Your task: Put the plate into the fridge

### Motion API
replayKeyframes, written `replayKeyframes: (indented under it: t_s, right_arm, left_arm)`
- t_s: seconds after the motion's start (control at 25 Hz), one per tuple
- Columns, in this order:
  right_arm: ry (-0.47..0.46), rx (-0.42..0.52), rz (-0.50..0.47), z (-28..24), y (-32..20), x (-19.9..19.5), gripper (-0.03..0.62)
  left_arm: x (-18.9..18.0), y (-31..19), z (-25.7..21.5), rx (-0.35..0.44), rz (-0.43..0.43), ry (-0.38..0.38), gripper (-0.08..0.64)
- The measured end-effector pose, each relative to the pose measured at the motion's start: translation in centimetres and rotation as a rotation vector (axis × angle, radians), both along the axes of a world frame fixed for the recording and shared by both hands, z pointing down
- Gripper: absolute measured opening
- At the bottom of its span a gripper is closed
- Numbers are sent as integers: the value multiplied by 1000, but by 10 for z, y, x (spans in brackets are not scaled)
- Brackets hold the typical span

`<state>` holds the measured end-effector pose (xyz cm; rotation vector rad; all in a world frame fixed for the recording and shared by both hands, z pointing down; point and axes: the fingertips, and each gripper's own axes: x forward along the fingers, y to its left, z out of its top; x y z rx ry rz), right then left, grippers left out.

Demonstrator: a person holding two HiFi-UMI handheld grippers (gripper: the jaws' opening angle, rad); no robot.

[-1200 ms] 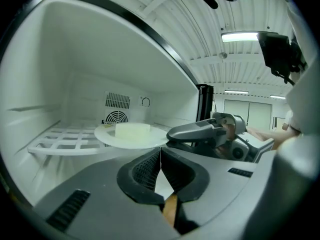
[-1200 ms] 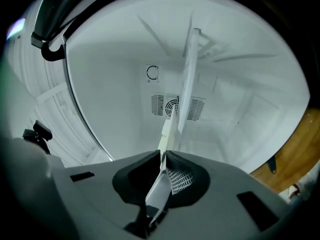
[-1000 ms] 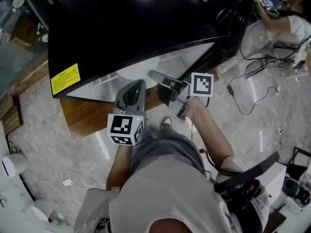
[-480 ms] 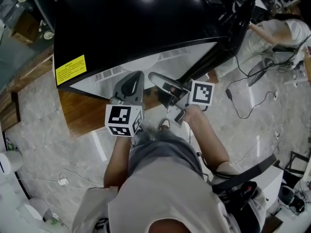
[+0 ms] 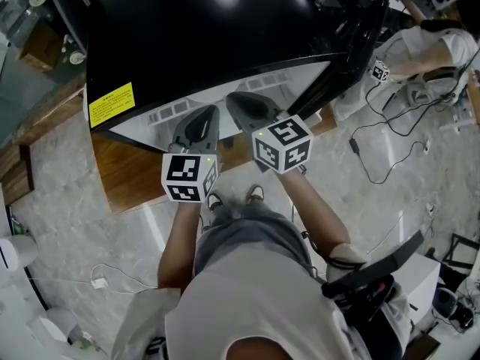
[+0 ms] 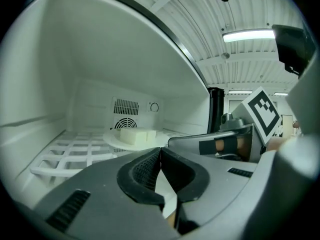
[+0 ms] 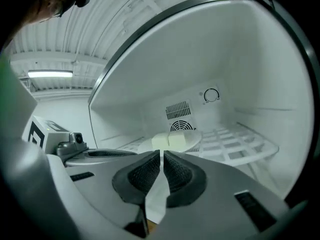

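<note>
Left tongs (image 6: 159, 151) pressed together, empty; right tongs (image 7: 161, 156) have just been closing on nothing.

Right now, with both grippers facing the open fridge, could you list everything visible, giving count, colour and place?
Glossy black fridge: one, black outside, white inside, on the platform.
Yellow rectangular label: one, yellow, fridge top's left corner.
Brown wooden platform: one, brown, under the fridge.
White wire shelf: one, white, inside the fridge.
Round white plate: one, white, on the shelf.
Pale rectangular blocks: two, cream, on the plate.
White vent grilles: two, white, rear wall.
Dark cables: several, black, floor at right.
Other person: one, white clothes, upper right.
Left gripper: one, grey, jaws together, empty.
Right gripper: one, grey, jaws have just been closing, almost together, empty.
</note>
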<state>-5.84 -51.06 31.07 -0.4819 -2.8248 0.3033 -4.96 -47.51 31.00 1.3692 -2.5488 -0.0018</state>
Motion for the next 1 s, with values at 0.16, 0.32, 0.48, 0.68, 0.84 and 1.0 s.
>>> replayKeyframes:
  t_s: [0.16, 0.32, 0.48, 0.68, 0.84, 1.0]
  right_arm:
    - [-11, 7, -9, -1, 1, -4, 35]
    - [-23, 29, -6, 0, 2, -3, 34]
    - [-35, 20, -9, -5, 7, 2, 34]
    - [-85, 44, 30, -21, 7, 23, 34]
    - [-112, 138, 111, -24, 8, 53, 28]
    - [-123, 186, 175, -23, 5, 85, 20]
  left_arm:
    - [-5, -2, -2, -1, -17, -6, 20]
    - [-11, -2, -4, 7, -29, -8, 18]
    - [-7, 4, -5, 11, -36, -8, 20]
    - [8, 17, -15, 71, -65, -37, 20]
    - [33, 36, -19, 111, -142, -53, 20]
    - [63, 40, -16, 116, -176, -60, 20]
